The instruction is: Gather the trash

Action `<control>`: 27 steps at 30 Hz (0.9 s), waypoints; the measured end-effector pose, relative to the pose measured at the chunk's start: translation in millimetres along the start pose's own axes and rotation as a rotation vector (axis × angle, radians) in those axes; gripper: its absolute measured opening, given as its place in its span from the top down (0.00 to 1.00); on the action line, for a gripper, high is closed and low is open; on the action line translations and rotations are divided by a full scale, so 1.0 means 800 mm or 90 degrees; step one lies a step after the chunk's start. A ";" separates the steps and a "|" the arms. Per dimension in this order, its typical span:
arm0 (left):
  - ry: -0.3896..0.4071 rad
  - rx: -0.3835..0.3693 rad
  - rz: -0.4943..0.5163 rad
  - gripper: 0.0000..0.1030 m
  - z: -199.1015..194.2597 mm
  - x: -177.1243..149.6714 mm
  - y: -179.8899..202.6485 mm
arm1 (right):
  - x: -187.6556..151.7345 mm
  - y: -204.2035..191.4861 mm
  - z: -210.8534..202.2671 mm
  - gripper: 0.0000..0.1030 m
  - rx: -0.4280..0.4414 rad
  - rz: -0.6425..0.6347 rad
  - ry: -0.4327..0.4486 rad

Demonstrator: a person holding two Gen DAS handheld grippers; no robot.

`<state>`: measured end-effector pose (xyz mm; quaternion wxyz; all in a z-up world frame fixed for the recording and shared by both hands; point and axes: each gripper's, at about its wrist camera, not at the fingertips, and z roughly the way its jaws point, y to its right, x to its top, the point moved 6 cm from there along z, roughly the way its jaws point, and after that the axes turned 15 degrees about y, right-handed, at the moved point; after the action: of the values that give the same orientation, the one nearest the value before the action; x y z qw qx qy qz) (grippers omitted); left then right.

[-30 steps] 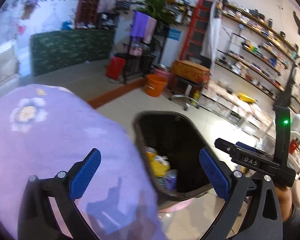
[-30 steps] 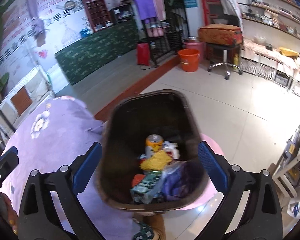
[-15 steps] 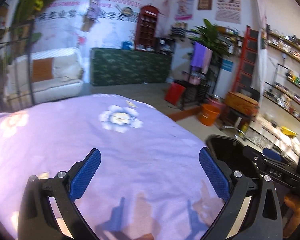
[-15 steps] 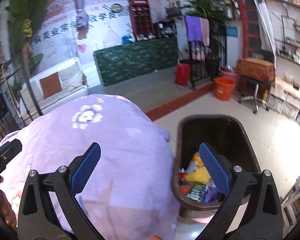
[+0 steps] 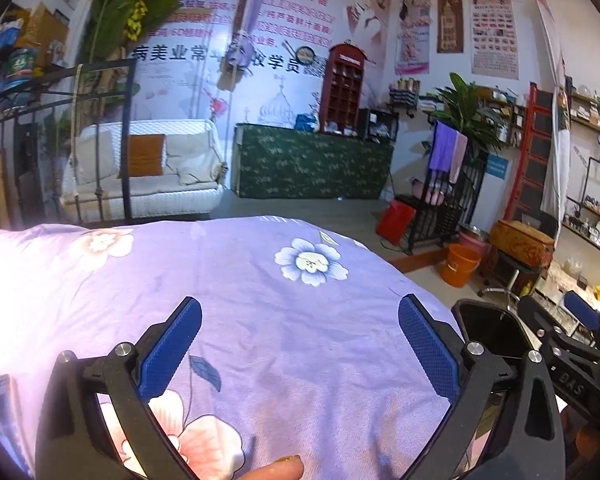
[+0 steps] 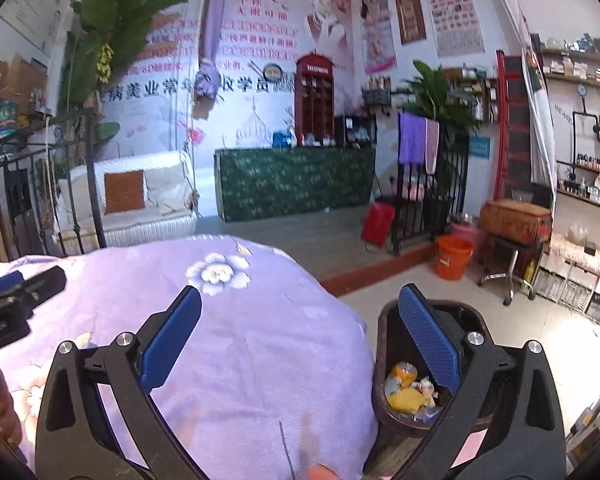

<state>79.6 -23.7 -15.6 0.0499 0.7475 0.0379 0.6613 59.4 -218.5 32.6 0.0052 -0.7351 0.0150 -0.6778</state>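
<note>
A dark trash bin (image 6: 388, 360) stands on the floor right of a table under a purple flowered cloth (image 6: 228, 344). Several pieces of trash (image 6: 404, 394) lie in it, yellow wrappers among them. In the left wrist view the bin (image 5: 488, 332) shows at the right, partly behind the finger. My left gripper (image 5: 300, 344) is open and empty above the cloth. My right gripper (image 6: 300, 340) is open and empty, its left finger over the cloth and its right finger over the bin. No loose trash shows on the cloth.
An orange bucket (image 6: 454, 257), a red bag (image 6: 377, 224) and a stool with a brown box (image 6: 516, 220) stand on the floor beyond the bin. A green-covered counter (image 6: 296, 182) and a white sofa (image 6: 136, 196) line the far wall. Shelves run along the right.
Both grippers have risen and swung left, away from the bin and over the purple cloth. The bin has slid from the centre to the right of both views. Both stayed open.
</note>
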 end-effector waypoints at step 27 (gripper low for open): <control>0.026 0.003 -0.005 0.06 -0.020 -0.003 -0.019 | -0.003 0.005 -0.014 0.05 -0.023 0.025 -0.004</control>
<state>63.7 -8.8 -18.1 0.0500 0.7338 0.0435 0.6761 47.7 -222.0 31.2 0.0053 -0.7366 0.0421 -0.6750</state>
